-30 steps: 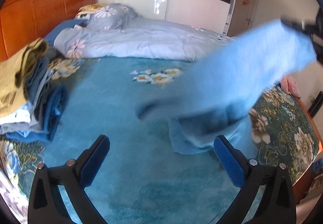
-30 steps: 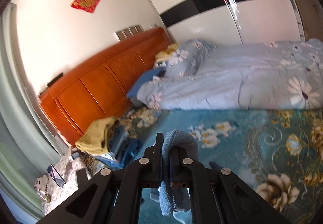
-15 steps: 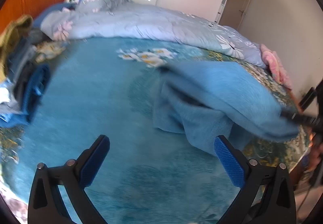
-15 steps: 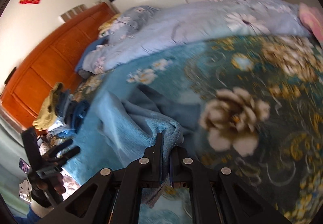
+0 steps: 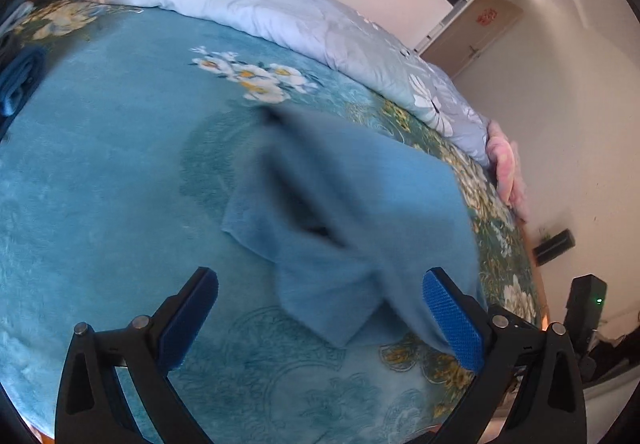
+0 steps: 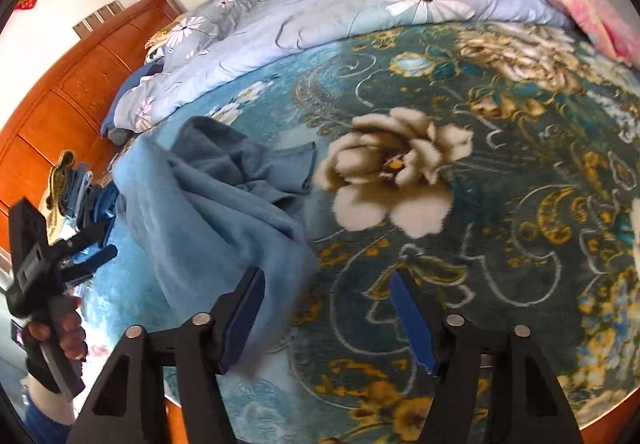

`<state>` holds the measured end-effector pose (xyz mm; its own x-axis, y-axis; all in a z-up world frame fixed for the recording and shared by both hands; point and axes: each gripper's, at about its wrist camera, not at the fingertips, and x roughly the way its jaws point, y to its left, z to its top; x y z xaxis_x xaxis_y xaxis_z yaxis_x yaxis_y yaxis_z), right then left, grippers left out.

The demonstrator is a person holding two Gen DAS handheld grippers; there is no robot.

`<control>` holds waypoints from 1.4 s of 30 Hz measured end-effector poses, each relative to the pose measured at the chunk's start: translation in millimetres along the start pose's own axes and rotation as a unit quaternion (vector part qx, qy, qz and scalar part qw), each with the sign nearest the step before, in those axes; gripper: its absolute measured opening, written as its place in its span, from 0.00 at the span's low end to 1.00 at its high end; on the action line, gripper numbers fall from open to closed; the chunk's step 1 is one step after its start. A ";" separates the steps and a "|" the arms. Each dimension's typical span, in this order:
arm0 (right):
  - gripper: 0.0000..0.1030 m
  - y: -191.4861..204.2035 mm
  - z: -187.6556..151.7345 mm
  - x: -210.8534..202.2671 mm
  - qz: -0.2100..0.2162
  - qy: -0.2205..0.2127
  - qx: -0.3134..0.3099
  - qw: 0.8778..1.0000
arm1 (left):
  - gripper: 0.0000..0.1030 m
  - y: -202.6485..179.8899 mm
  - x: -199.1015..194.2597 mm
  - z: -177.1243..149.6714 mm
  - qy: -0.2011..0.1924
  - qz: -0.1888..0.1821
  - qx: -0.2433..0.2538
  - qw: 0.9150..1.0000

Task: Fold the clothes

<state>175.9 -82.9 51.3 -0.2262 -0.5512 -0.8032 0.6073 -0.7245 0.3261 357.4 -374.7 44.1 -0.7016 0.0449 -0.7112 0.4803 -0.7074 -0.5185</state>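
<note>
Blue garment (image 5: 352, 212) lies rumpled and unfolded on the bed (image 5: 100, 172), the right gripper (image 6: 326, 318) opening off its edge, the left gripper (image 5: 320, 320) spread empty; folding remains, beside stacked clothes (image 6: 80, 196).

The blue garment (image 5: 360, 228) is smeared with motion blur in the left wrist view, so its folds at frame centre are mush. In the right wrist view its lower edge blurs out by the right gripper (image 6: 328, 318). The clothes pile (image 5: 18, 84) is cut off at the left edge there.
</note>
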 end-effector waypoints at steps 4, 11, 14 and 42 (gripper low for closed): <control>0.69 -11.9 -3.1 -5.3 -0.005 -0.009 0.021 1.000 | 0.83 16.1 15.7 3.5 0.016 -0.020 -0.055 0.998; 0.75 -25.5 -8.7 -17.3 -0.010 -0.016 0.028 0.999 | 0.83 57.8 10.8 -10.6 0.008 -0.009 -0.112 0.994; 0.80 -29.8 -9.6 -15.5 -0.006 -0.016 0.035 0.999 | 0.74 73.5 18.1 -10.1 0.011 0.000 -0.138 0.990; 0.85 -30.8 -9.1 -18.8 0.014 -0.029 0.042 0.999 | 0.05 -83.7 -39.5 112.2 -0.127 -0.037 0.082 0.988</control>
<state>168.3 -46.5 51.8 -0.2555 -0.5938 -0.7630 0.5491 -0.7386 0.3910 285.8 -396.3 168.8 -0.8510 -0.0623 -0.5215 0.3455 -0.8142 -0.4666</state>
